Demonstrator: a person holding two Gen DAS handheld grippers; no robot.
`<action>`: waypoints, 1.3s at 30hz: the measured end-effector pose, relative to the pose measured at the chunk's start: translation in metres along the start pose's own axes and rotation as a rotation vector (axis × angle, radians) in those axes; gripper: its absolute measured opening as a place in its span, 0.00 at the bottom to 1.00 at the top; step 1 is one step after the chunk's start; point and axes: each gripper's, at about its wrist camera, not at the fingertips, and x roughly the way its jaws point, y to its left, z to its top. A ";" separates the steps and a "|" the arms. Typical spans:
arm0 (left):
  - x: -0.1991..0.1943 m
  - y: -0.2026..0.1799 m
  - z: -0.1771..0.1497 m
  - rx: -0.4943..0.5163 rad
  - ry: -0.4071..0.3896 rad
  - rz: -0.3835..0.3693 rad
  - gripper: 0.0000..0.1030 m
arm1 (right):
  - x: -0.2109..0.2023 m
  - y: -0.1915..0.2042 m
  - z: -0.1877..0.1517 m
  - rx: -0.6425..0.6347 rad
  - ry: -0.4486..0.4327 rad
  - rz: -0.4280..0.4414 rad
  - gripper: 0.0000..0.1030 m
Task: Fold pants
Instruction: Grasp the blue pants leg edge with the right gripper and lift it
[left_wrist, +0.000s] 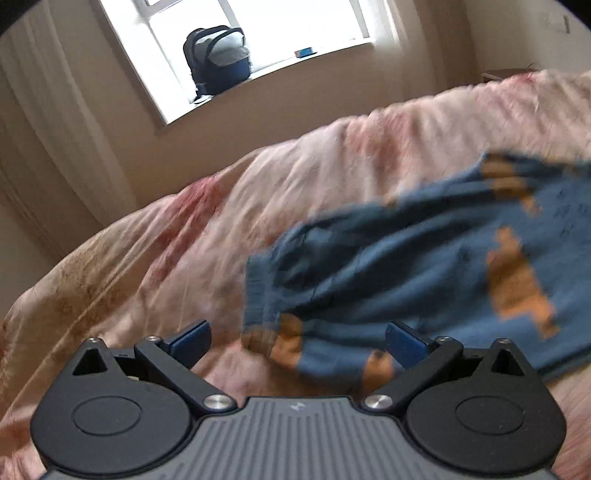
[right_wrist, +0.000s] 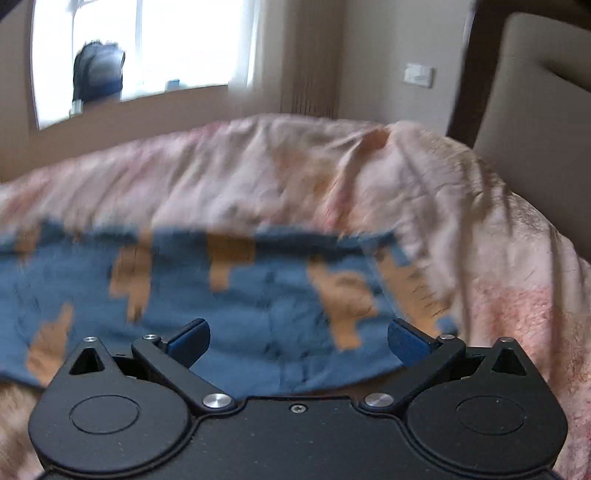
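Blue pants with orange patches (left_wrist: 417, 258) lie on a pink floral bedspread (left_wrist: 184, 240). In the left wrist view they fill the right half, and a cuff end (left_wrist: 266, 317) lies just ahead of my left gripper (left_wrist: 297, 341), which is open and empty. In the right wrist view the pants (right_wrist: 229, 295) spread across the left and middle. My right gripper (right_wrist: 297, 341) is open and empty, just above their near edge. Both views are blurred.
The bedspread (right_wrist: 424, 192) is rumpled, with a raised fold at the far right. A window with a backpack (left_wrist: 216, 61) on its sill is behind the bed. A padded headboard (right_wrist: 535, 92) stands at the right. Curtains hang at the left.
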 end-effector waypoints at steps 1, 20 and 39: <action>-0.005 -0.002 0.016 0.000 0.000 -0.024 1.00 | -0.003 -0.008 0.003 0.043 -0.014 0.032 0.99; -0.047 -0.355 0.199 0.456 -0.108 -0.654 1.00 | 0.014 -0.093 -0.053 0.654 -0.060 0.185 0.98; 0.003 -0.435 0.193 0.492 0.028 -0.711 1.00 | 0.037 -0.140 -0.063 0.862 -0.096 0.155 0.34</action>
